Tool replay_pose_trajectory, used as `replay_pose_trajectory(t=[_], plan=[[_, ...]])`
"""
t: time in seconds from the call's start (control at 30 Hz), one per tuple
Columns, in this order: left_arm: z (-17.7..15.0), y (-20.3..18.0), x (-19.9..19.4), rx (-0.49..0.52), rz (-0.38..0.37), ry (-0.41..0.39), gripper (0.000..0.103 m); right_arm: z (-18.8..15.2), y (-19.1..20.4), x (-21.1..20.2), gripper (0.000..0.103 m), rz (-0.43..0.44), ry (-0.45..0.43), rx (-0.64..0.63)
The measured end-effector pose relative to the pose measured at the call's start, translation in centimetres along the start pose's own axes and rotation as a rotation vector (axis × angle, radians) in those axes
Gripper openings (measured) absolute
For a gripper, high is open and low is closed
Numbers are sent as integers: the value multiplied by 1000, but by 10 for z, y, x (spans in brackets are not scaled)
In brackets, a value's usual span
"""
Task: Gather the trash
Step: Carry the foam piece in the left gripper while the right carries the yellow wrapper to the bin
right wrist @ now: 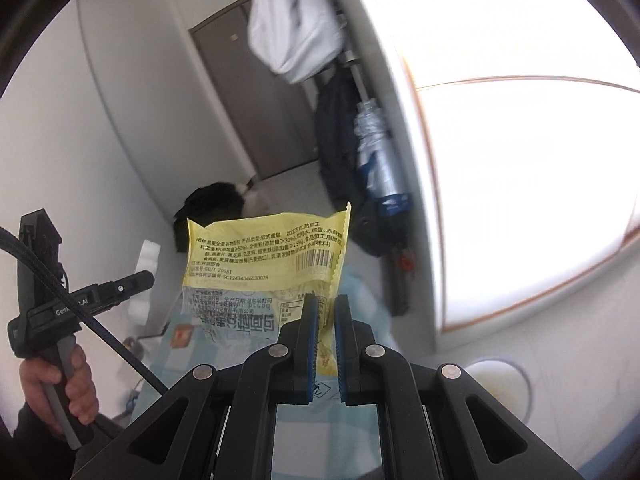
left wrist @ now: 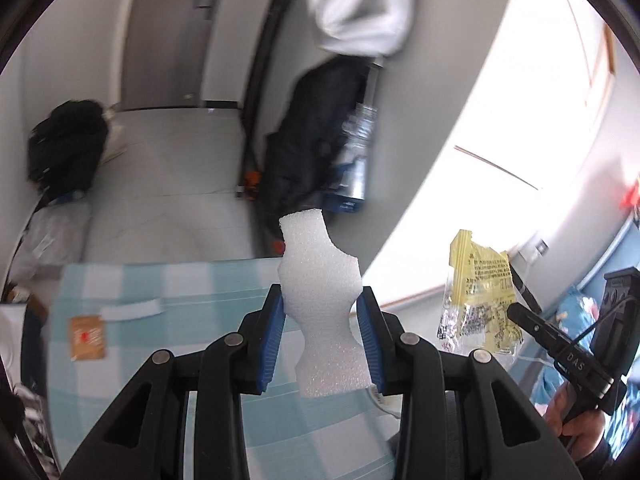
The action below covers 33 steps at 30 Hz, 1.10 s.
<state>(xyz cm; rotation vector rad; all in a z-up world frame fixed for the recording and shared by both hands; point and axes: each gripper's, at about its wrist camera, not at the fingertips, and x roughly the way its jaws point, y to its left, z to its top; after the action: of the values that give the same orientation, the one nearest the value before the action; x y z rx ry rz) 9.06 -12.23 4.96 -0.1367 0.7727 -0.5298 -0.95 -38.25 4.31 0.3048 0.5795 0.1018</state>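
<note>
Left gripper (left wrist: 322, 320) is clamped on a white foam scrap (left wrist: 320, 304), which I hold up over the near edge of the checked blue cloth (left wrist: 192, 292). Right gripper (right wrist: 326, 336) is pinched tight on a yellow bread wrapper (right wrist: 264, 256), raised at the right. An orange packet (left wrist: 87, 338) lies left on the cloth.

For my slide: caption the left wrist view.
Left gripper holds foam above a checked cloth; right gripper holds a wrapper.

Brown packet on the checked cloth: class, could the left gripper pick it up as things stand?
Probably not yet: the left gripper is shut on a foam piece, so nothing free can take the brown packet.
</note>
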Motion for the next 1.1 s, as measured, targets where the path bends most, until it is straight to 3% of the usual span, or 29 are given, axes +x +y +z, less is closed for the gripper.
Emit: replay_pose_trajectory(t=[0.23, 0.57, 0.83, 1.1], plan=[[1, -61, 56, 110, -106, 118, 31, -2, -74, -19, 7, -105, -25, 111], [-15, -125, 158, 185, -210, 344, 31, -40, -175, -16, 7, -262, 36, 268], [-49, -149, 239, 222, -202, 537, 31, -88, -232, 16, 7, -353, 140, 396], [-86, -164, 290, 314, -208, 749, 31, -130, -261, 49, 7, -384, 260, 464]])
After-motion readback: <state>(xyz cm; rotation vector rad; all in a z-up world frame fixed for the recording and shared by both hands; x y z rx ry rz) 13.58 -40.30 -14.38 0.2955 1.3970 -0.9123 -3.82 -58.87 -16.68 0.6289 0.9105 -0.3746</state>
